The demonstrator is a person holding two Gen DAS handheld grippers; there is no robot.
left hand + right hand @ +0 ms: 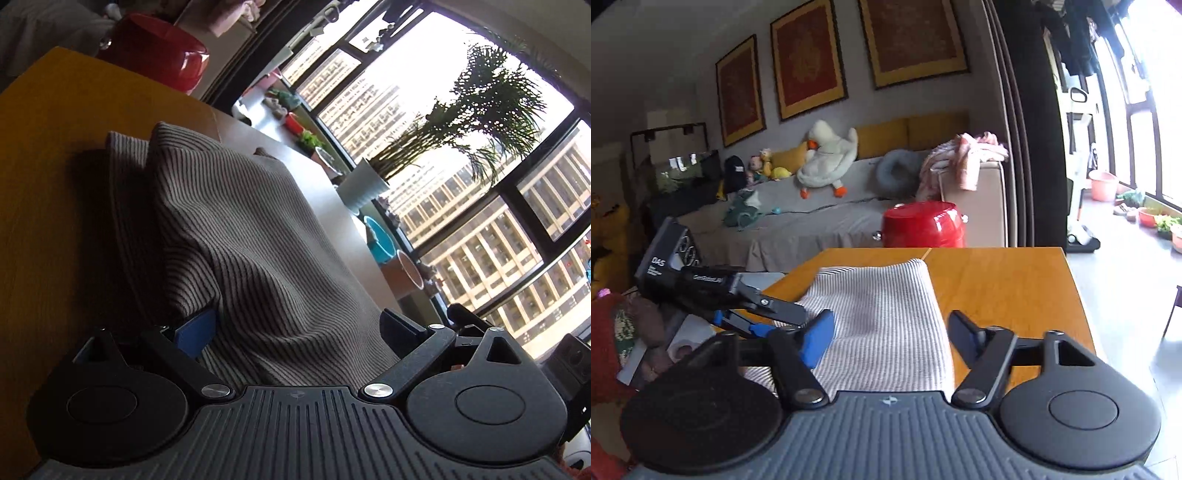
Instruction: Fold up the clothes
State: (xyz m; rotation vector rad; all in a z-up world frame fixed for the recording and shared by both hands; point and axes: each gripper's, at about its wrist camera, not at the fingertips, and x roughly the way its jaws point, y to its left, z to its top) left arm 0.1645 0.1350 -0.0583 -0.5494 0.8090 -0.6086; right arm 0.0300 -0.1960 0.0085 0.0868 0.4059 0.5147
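A grey striped garment [882, 306] lies folded into a narrow stack on the orange wooden table [1004, 288]. My right gripper [890, 339] hangs over its near end, its blue pad by the left edge and its black finger by the right edge. The jaws stand partly apart and show no grip. My left gripper [783, 317] reaches in from the left at the stack's left edge. In the left wrist view the garment [251, 229] bulges up between the widely spread fingers of the left gripper [297, 330], and cloth partly covers the blue pad [195, 332].
A red pot [923, 225] stands beyond the table's far edge, in front of a grey sofa [812, 221] with plush toys. A potted palm [362, 184] and bowls line the window sill. A red-sleeved arm [605, 332] is at the left.
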